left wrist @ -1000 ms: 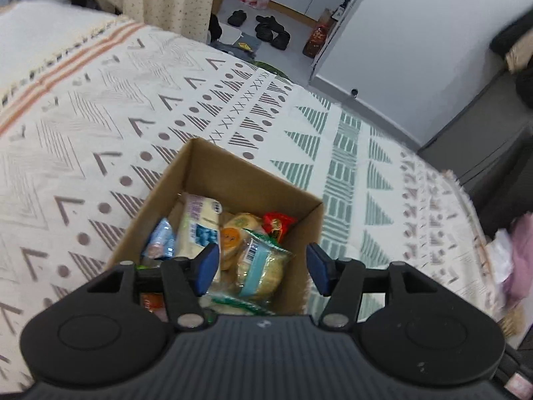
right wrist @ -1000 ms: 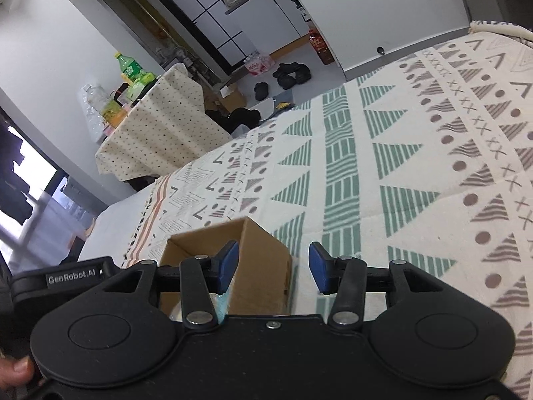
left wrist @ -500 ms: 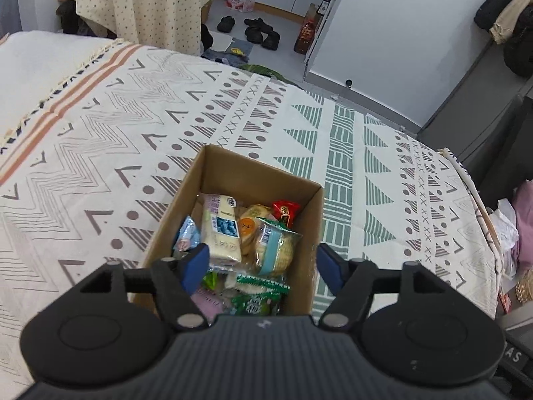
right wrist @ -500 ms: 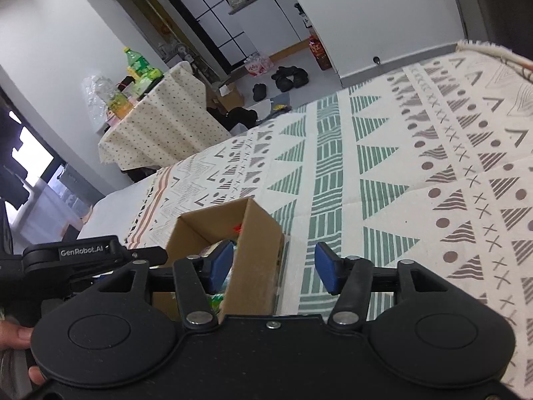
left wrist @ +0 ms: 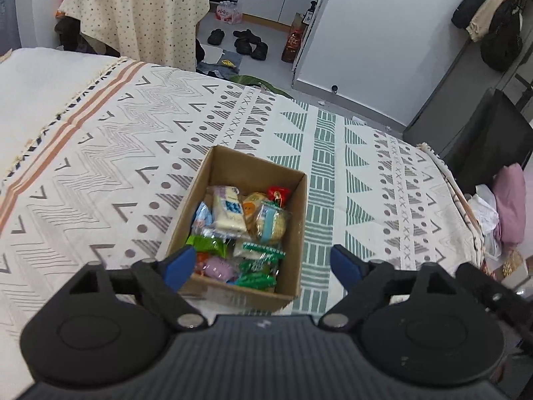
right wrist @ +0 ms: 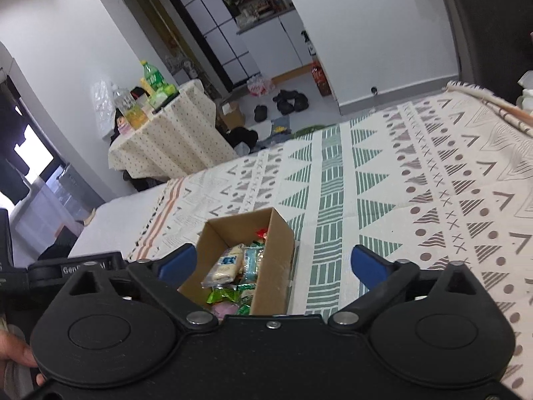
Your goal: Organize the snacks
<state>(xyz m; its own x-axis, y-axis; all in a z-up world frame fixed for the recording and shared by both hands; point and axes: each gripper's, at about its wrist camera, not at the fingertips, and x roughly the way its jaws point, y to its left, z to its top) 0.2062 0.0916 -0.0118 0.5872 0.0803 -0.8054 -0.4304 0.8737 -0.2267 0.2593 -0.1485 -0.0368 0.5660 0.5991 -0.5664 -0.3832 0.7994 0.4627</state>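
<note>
A brown cardboard box [left wrist: 301, 220] stands on the patterned bedspread [left wrist: 100, 166], filled with several wrapped snacks [left wrist: 230, 213]: white, green, pink and red packs. My left gripper [left wrist: 263, 263] is open and empty, raised above the box's near end. The box also shows in the right wrist view [right wrist: 274, 260], with snacks [right wrist: 226, 266] inside. My right gripper [right wrist: 273, 263] is open and empty, above and just right of the box. The left gripper's body [right wrist: 73, 266] is at the left edge there.
The bedspread [right wrist: 433, 200] stretches right and behind the box. A table with a dotted cloth [left wrist: 143, 16] holds bottles beyond the bed. Shoes [left wrist: 246, 41] lie on the floor. Clothes and a pink item [left wrist: 509, 200] sit off the bed's right edge.
Both grippers have risen and pulled back from the box, and their jaws have opened wider. More of the box and its snacks now shows in both views.
</note>
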